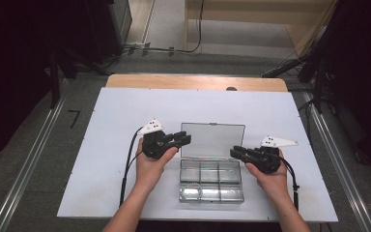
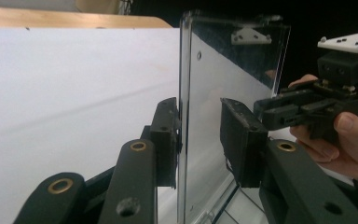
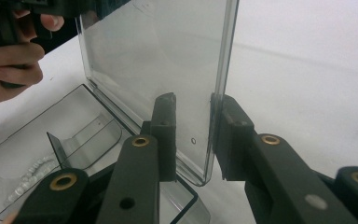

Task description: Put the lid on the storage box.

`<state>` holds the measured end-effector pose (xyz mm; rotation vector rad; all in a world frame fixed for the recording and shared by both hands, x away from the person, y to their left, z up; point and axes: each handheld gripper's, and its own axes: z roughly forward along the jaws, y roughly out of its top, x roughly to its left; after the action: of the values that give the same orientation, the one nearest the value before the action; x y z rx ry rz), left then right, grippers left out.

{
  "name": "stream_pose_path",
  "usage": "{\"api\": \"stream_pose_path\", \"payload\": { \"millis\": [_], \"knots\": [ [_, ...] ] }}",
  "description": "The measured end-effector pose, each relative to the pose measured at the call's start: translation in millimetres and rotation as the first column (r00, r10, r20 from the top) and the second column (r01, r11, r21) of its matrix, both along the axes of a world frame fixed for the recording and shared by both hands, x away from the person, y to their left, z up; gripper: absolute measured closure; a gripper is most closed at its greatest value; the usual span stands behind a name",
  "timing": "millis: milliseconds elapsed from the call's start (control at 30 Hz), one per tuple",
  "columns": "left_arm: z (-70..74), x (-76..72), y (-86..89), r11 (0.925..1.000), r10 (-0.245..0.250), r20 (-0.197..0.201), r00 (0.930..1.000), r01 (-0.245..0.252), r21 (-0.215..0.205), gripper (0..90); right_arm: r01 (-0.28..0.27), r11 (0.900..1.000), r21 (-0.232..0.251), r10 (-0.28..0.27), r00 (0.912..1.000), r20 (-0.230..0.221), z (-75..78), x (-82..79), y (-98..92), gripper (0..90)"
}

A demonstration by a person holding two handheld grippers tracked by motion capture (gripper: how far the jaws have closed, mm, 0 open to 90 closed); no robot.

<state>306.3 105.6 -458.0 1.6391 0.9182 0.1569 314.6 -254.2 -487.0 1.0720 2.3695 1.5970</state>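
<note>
The clear plastic box (image 1: 211, 180) sits on the white table (image 1: 106, 145) near the person's edge, midway between the two hands, its long axis running left to right across the high view. Its compartmented tray lies flat; the lid (image 1: 213, 139) stands up from the far long edge, hinged there, its broad face towards the person. The left gripper (image 1: 186, 138) meets the lid at its left short edge, and the right gripper (image 1: 235, 152) comes in at the lid's right short edge, so the lid lies between the two tools. In the left gripper view the lid (image 2: 223, 93) is seen edge-on, upright, passing between the two black jaws: the left-hand pad touches or all but touches the panel, while the right-hand pad stands clear with a visible gap. The jaws are thus partly open and not clamped on it. In the right gripper view the lid (image 3: 158, 60) likewise rises upright between the jaws; the right-hand pad sits against or just beside its edge, the other pad is apart from the panel, so this gripper too is partly open without a firm hold. The tray (image 3: 51, 140) shows below, with a curved divider and small clear beads (image 3: 30, 175) in one compartment.
</note>
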Motion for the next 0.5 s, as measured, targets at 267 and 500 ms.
{"api": "stream_pose_path", "payload": {
  "millis": [267,500],
  "knots": [
    [-0.1,-1.7,-0.8,0.9997,0.008,0.004,1.0,-0.008,0.022,73.0,-0.001,1.0,-0.003,0.001,1.0,-0.001,1.1,-0.7,0.0,69.7],
    [0.6,-6.2,-0.6,0.9996,-0.005,0.033,0.9994,0.004,0.028,73.9,0.004,1.0,-0.022,-0.004,0.9999,-0.012,6.5,-1.3,0.9,65.6]
  ]
}}
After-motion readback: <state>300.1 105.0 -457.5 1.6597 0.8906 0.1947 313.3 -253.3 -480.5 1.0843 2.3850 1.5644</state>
